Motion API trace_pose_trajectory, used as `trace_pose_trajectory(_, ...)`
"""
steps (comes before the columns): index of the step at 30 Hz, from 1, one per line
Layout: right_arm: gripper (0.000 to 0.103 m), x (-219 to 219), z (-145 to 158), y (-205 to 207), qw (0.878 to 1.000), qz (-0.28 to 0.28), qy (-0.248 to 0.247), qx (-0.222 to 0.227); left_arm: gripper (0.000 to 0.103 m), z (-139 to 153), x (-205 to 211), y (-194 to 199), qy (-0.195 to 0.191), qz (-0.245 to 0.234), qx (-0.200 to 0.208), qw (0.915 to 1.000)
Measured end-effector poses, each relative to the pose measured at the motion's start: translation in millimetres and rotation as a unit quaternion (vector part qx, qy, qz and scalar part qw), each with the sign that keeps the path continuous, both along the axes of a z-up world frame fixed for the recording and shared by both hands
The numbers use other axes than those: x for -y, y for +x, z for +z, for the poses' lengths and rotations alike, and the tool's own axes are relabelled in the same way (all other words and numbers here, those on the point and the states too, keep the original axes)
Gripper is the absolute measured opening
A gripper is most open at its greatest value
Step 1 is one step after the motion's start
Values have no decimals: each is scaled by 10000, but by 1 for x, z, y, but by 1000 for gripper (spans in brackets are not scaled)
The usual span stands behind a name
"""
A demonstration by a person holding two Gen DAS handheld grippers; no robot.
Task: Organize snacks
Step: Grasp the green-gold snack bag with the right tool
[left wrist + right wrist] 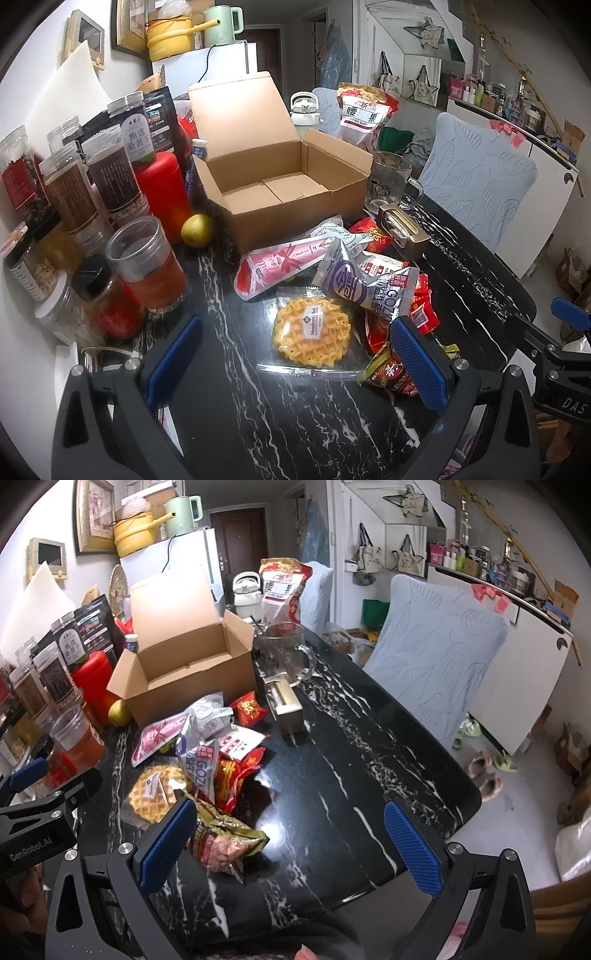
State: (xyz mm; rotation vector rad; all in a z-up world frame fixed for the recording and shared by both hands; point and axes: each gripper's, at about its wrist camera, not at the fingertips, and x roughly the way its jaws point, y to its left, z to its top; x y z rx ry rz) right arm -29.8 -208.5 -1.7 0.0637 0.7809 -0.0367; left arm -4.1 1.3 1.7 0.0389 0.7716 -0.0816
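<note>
An open, empty cardboard box (280, 184) stands on the black marble table (295, 417); it also shows in the right wrist view (192, 679). In front of it lies a pile of snack packets: a wrapped waffle (312, 332), a pink pouch (273, 266), a purple-and-white packet (362, 284), red packets (421, 314) and a green-gold packet (225, 838). My left gripper (295, 354) is open and empty, just before the waffle. My right gripper (291, 842) is open and empty over the table, its left finger beside the green-gold packet.
Jars and bottles (74, 206) crowd the table's left side, with a red canister (162, 192) and a pear (196, 229). A glass mug (391, 181), a gold dispenser (402, 230) and a cashew bag (360, 114) stand behind the pile. A chair (436, 653) stands at the right.
</note>
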Motion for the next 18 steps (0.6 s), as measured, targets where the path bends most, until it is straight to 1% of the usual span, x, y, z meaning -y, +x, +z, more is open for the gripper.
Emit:
trace_pose_trajectory(8, 103, -1, -6, -4, 9997, 240, 107, 20, 103, -3, -2, -11, -76, 33, 61, 9999)
trace_pose_trajectory(14, 103, -5, -15, -6, 9971, 693, 328, 13, 103, -12, -10, -20, -331, 63, 9, 9994)
trace_pose_trajectory(18, 103, -9, -26, -2, 9946, 943, 433, -82, 103, -18, -17, -23, -414, 174, -59, 9990)
